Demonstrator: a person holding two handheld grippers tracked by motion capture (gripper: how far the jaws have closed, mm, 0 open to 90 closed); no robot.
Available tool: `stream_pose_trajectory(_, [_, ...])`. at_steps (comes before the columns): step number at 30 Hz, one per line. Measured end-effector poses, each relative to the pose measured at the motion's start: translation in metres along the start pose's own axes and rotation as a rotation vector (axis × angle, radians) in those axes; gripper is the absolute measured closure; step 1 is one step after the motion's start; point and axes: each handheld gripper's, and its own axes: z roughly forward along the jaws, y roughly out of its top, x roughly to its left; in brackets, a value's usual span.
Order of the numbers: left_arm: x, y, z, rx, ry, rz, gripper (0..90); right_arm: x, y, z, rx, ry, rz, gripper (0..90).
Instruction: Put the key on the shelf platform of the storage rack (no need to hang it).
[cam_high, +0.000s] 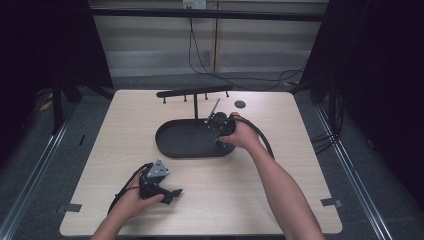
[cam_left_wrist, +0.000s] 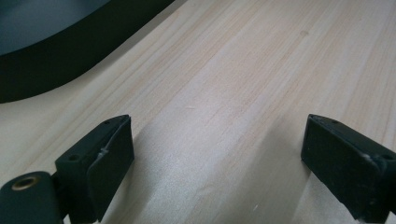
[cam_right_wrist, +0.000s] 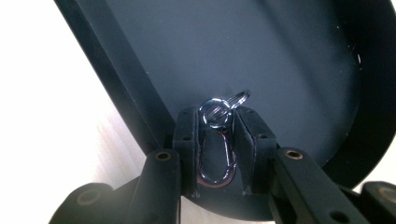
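Between the right gripper jaws sits a clamped carabiner; left gripper jaws apart.

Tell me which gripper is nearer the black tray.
Right. The right gripper is over the tray, shut on a clip; the left gripper sits on bare table, nearer the person.

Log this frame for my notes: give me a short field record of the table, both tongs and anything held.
table: pale wood
tray: black oval, mid-table
rack: black bar with pegs, behind tray
left tongs: open, over bare wood near the tray
right tongs: over tray, shut on clip
clip: silver snap clip with ring
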Motion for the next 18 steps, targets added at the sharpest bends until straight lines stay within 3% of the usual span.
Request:
stream_pose_trajectory(8, [0.0000, 0.0000, 0.0001, -0.001, 0.000, -0.001, 9.0, -0.0030, -0.0052, 0.0094, -0.013, -0.009, 0.011, 71.2])
stream_pose_trajectory(18, [-0.0001, -0.0002, 0.0002, -0.003, -0.002, -0.001, 9.0, -0.0054, -0.0097, 0.0100, -0.030, 0.019, 0.053, 68.9])
